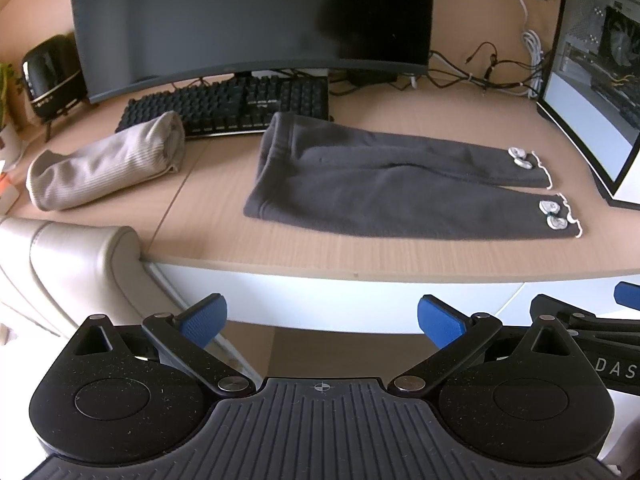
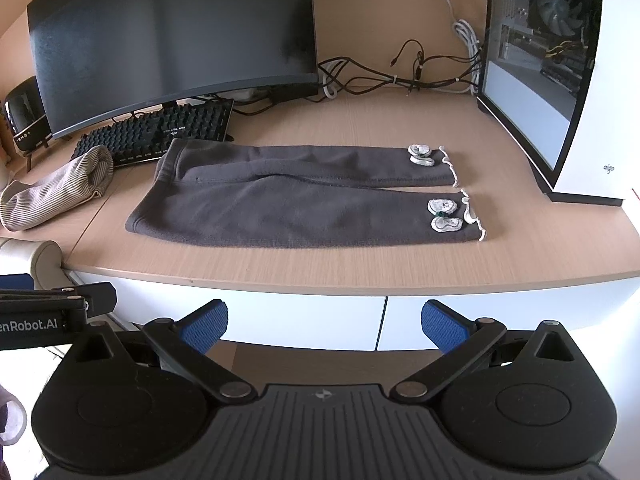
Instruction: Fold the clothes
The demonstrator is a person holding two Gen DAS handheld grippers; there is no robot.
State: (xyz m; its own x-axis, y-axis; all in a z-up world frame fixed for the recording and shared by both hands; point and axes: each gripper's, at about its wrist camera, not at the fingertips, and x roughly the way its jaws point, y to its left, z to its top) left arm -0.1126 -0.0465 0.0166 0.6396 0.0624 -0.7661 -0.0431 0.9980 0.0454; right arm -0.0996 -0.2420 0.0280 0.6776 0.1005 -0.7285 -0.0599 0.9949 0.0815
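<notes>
Dark grey trousers (image 1: 384,184) (image 2: 296,200) lie flat on the wooden desk (image 1: 360,252) (image 2: 360,268), the waistband at 9 o'clock and the two legs side by side toward 3 o'clock. Each leg end has a white frilled hem and small pale bows (image 1: 554,214) (image 2: 442,214). At 10 o'clock from the trousers I see a beige ribbed cloth (image 1: 108,164) (image 2: 52,192), rolled up, apart from them. Behind both stands a black keyboard (image 1: 240,106) (image 2: 160,134), and above it a dark monitor (image 1: 248,20) (image 2: 172,36). At 2 o'clock there are loose cables (image 1: 480,72) (image 2: 400,72) and a computer case (image 1: 592,80) (image 2: 540,72).

My left gripper (image 1: 322,318) hangs in front of the desk edge at 6 o'clock, its blue pads (image 1: 204,318) wide apart and holding nothing. My right gripper (image 2: 324,322) is the same, pads (image 2: 444,326) wide, touching nothing.
</notes>
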